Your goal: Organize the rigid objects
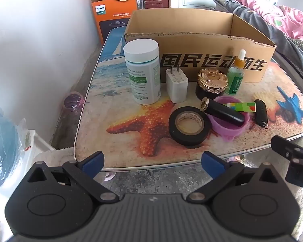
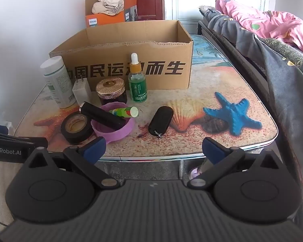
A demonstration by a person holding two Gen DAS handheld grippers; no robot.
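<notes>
The left gripper [image 1: 152,162] is held before the near edge of the table [image 1: 95,121], its blue-padded fingers spread wide with nothing between them. The right gripper [image 2: 154,149] is held likewise at the near edge, fingers apart and gripping nothing.

Nearest on the table, a roll of black tape [image 1: 189,126] is laid flat, touching a purple cup [image 1: 228,128] on its right. Across the rim of that cup a black tube [image 1: 222,112] is rested at a slant, and a small green patterned tube [image 2: 124,112] is lodged beside it, its white cap pointed right. Just to the right of the cup, a black key fob [image 2: 161,120] is seen lying on the printed shell, apart from the rest.

Behind these, a row is formed: a white pill bottle [image 1: 143,72] standing upright at the left, a white charger plug [image 1: 176,84] just beside it with prongs upward, a dark jar with a gold lid [image 1: 211,82], and a green dropper bottle [image 1: 236,72] upright next to the jar.

An open cardboard box [image 1: 212,58] with black lettering is set directly behind the row. Farther back, an orange box [image 1: 113,14] is seen against the wall, and pink bedding [image 2: 262,22] is piled at the right.
</notes>
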